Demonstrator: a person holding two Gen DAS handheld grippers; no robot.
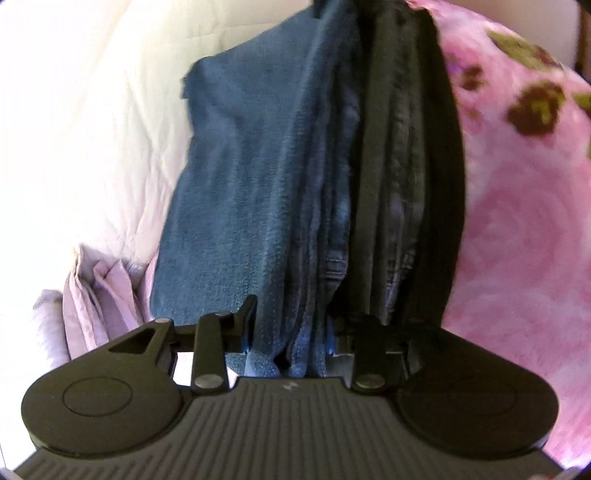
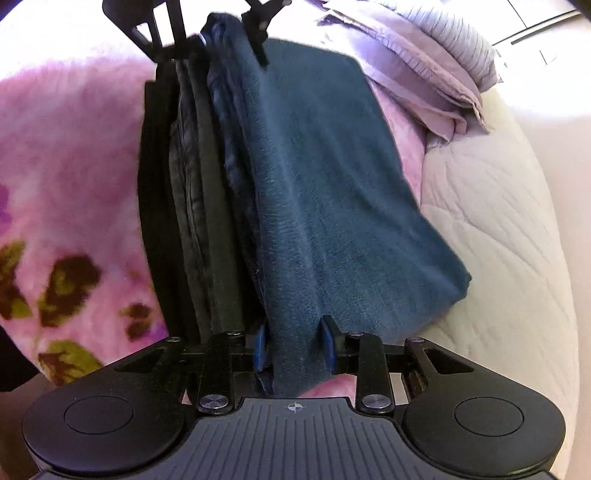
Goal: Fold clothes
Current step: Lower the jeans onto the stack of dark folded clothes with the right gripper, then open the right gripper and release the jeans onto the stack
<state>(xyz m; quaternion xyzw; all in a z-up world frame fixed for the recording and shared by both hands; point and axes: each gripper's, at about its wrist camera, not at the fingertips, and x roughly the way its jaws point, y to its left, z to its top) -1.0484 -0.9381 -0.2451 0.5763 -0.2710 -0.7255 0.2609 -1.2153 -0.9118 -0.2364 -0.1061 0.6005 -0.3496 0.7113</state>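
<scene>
A teal fleece garment (image 1: 251, 177) (image 2: 325, 184) hangs stretched between my two grippers, with blue denim folds (image 1: 332, 206) bunched along one side. My left gripper (image 1: 295, 332) is shut on its near end in the left wrist view. It shows again as the left gripper (image 2: 221, 29) at the top of the right wrist view. My right gripper (image 2: 294, 347) is shut on the opposite end, blue pads (image 2: 328, 347) pressing the fleece. Dark grey and black clothes (image 1: 413, 192) (image 2: 177, 206) run alongside the teal garment; I cannot tell whether they are gripped.
A pink floral blanket (image 1: 524, 229) (image 2: 66, 177) lies on one side of the clothes. A white quilted cover (image 1: 85, 129) (image 2: 491, 229) lies on the other. Lilac pillows (image 2: 424, 85) (image 1: 99, 295) sit at the quilt's end.
</scene>
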